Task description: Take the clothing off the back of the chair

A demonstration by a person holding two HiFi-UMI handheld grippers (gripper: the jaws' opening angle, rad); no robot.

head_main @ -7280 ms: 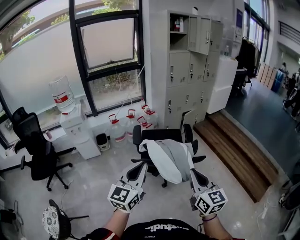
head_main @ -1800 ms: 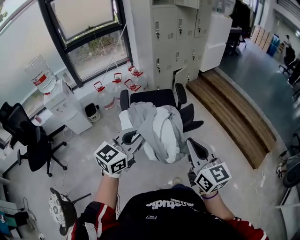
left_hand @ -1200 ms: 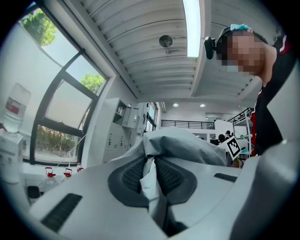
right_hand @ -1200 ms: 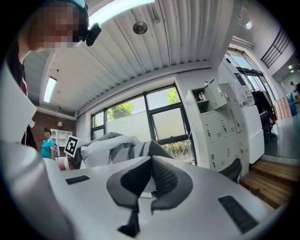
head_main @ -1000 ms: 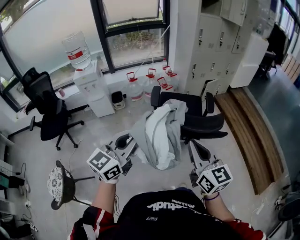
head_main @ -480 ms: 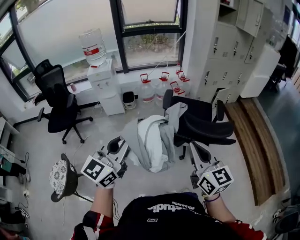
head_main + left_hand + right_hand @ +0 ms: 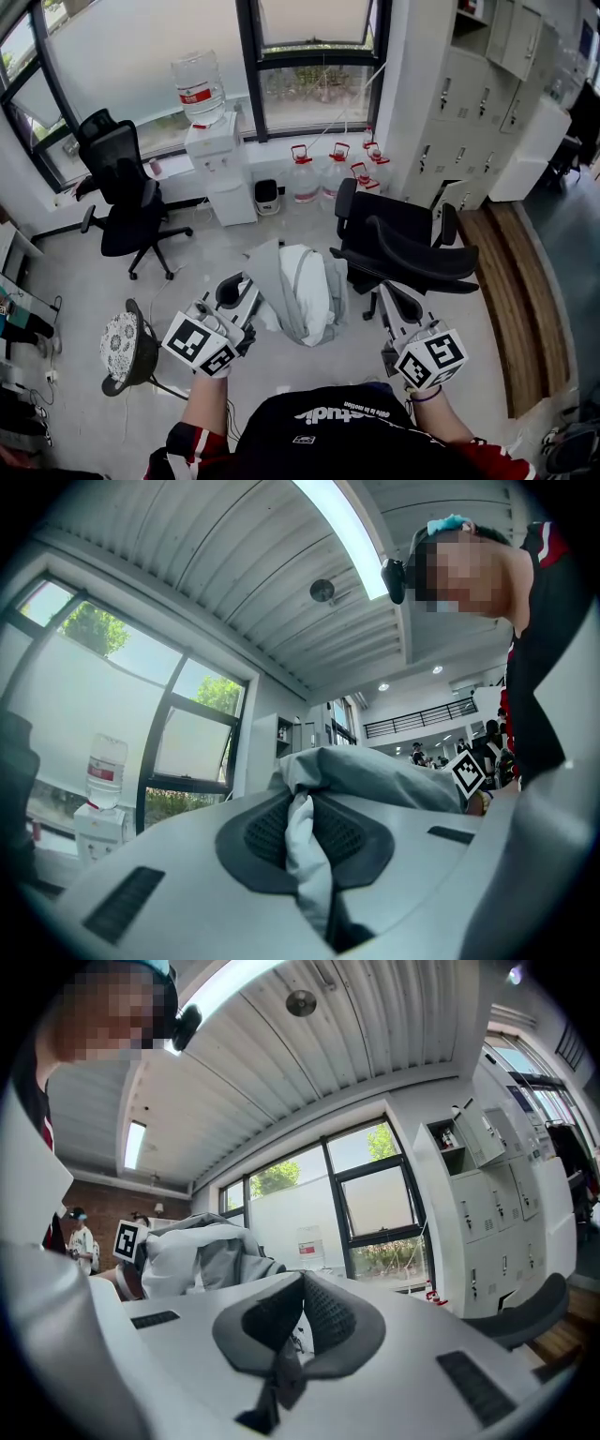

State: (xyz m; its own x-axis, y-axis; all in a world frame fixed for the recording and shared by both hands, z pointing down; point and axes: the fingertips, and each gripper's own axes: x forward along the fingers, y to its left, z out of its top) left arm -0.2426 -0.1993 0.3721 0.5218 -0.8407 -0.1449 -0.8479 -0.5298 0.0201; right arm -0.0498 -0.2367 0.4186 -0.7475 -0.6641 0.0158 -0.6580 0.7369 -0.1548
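Left hand-held gripper [image 7: 242, 292] clamps jacket [image 7: 302, 291] | jacket hangs off chair [image 7: 412, 246] back, to its left | right hand-held gripper [image 7: 390, 298] closed, empty, nearer chair

Pale floor [image 7: 84, 272], tall dark-framed windows [image 7: 141, 56] (water dispenser [image 7: 220, 164] below), grey lockers [image 7: 469, 103], wooden step [image 7: 525, 309] at right

So the jacket [image 7: 298, 292] is light grey outside with a white lining; the office chair [image 7: 405, 246] is all black, same as the second chair [image 7: 127, 187]. The water dispenser [image 7: 220, 173] is white, its bottle [image 7: 197, 86] clear with a red label; the jugs [image 7: 302, 176] have red caps; the stool [image 7: 118, 342] seat has a speckled white-and-dark print. The left gripper [image 7: 242, 286] and right gripper [image 7: 388, 298] are pale grey with black-and-white marker squares.
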